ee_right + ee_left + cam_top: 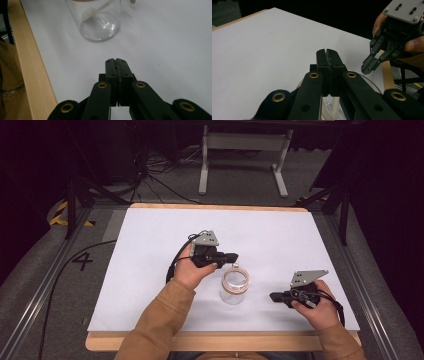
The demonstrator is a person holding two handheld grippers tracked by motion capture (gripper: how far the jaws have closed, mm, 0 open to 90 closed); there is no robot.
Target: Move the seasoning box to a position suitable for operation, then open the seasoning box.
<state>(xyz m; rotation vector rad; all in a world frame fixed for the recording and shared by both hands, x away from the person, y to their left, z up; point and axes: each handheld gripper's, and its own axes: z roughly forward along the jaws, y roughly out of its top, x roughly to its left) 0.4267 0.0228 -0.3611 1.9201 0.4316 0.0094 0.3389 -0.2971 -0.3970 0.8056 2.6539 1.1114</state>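
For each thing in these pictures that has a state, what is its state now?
Glass jar: upright on the white table, no lid on, a pale spoon-like piece inside.
Left gripper: shut, holding nothing, just above the jar.
Right gripper: shut, holding nothing, apart from the jar.

One glass jar, two tongs, one table.

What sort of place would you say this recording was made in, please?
Probably a lab recording station: a white-topped wooden table, black stands and cables on grey carpet, and a clear glass jar as the prop.
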